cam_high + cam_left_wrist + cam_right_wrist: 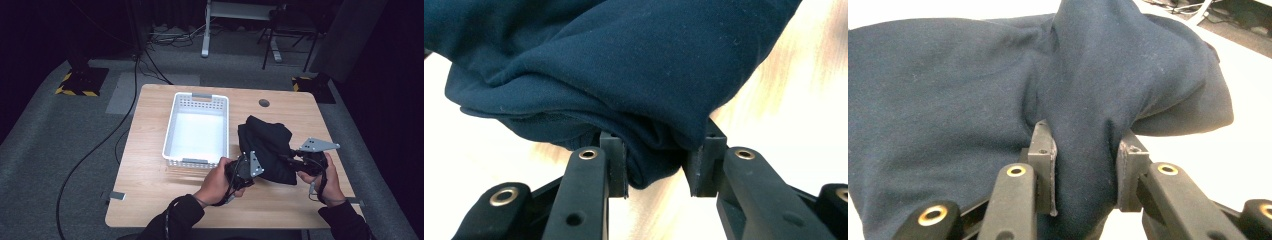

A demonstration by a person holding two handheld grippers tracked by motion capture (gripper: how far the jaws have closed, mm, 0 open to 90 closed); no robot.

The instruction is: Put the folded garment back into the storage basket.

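Two hand-held grippers clamp a bundle of dark navy cloth at the near-right part of a wooden table. Nearest the camera, the person's forearms enter from the bottom edge. The left gripper is pinched on a fold at the cloth's near-left corner; in the left gripper view the pads squeeze a hanging tuck of fabric. The right gripper bites the near-right edge, and in the right gripper view a thick ridge of cloth fills the gap between its pads. Both grips sit on the near side, so the bundle lies away from the person, its long axis running near to far, with the far end resting on the tabletop. Just left of the cloth stands an empty white basket, its long side parallel to the bundle and closer to the left gripper. A leftward carry would likely need to clear the basket's right wall. Beyond, the table's far edge has open room apart from a small round cable hole.
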